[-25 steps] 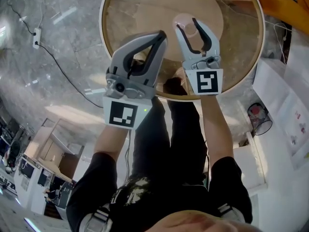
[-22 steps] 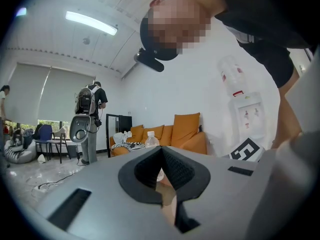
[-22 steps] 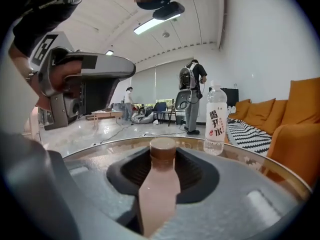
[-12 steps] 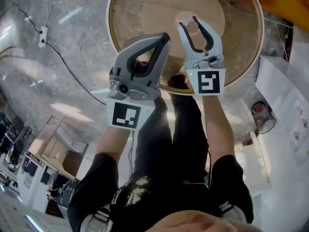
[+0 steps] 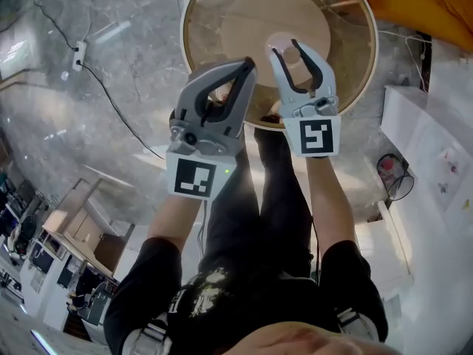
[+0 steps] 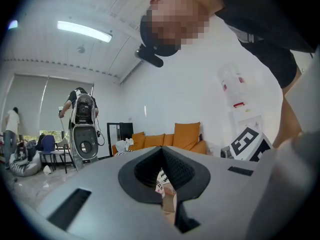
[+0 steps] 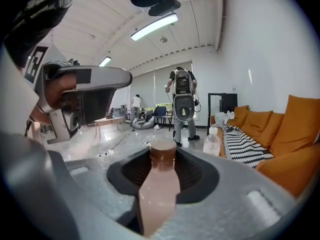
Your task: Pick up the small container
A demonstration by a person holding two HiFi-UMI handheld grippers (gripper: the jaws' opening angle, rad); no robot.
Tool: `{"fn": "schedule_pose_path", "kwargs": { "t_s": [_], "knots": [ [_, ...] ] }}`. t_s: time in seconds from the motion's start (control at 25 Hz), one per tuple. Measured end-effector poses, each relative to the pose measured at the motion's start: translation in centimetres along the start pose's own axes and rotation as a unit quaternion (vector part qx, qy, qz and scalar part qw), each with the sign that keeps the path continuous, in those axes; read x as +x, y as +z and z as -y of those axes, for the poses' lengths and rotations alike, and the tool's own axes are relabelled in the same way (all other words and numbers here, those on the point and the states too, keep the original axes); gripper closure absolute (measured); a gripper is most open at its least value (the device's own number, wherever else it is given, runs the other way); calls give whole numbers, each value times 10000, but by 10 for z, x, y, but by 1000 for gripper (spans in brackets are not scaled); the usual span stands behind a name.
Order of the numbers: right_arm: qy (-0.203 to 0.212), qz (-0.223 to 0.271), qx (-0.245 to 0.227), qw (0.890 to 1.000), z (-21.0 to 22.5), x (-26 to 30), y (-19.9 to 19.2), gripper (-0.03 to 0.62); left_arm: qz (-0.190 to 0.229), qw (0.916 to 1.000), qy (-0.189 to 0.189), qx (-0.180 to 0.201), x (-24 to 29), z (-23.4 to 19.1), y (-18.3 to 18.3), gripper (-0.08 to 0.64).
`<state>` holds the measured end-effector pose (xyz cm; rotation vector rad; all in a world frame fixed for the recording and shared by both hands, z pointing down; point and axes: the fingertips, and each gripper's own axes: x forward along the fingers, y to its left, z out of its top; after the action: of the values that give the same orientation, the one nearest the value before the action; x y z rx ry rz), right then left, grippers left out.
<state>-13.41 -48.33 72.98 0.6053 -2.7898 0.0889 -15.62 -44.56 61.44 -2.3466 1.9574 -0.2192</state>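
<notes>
small container (image 7: pixel 159 194) upright at frame centre, pinched by right gripper (image 5: pixel 285 47), whose jaws just closed in; left gripper (image 5: pixel 248 65) beside it, pressed together, empty.

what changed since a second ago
The left gripper and right gripper both rose away from the round table. The right gripper's jaws have just been closing on the small container, which came up with it. The left gripper stayed shut and empty.
</notes>
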Motion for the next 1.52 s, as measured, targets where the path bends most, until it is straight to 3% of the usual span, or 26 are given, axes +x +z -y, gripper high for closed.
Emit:
{"fn": "schedule_pose_path", "kwargs": {
  "t_s": [0.48, 1.08, 1.24, 1.36, 1.44, 1.52],
  "knots": [
    [-56, 206, -39, 9998, -9, -85, 133, 457, 19, 9999, 118, 89, -22, 16, 115, 549],
    [167, 114, -70, 9998, -20, -202, 257, 457, 112, 9998, 63, 122, -49, 55, 258, 549],
    [329, 125, -161, 9993, -27, -221, 281, 457, -103, 9988, 305, -361, -63, 57, 273, 549],
    [437, 159, -195, 9987, -33, -235, 298, 457, 41, 9990, 348, -267, -71, 61, 300, 549],
    [492, 228, -231, 9983, -38, -245, 312, 457, 18, 9982, 392, -457, -78, 64, 313, 549],
    [558, 275, -335, 9975, -43, -257, 326, 457, 160, 9989, 372, -224, -84, 68, 332, 548]
  ]
}}
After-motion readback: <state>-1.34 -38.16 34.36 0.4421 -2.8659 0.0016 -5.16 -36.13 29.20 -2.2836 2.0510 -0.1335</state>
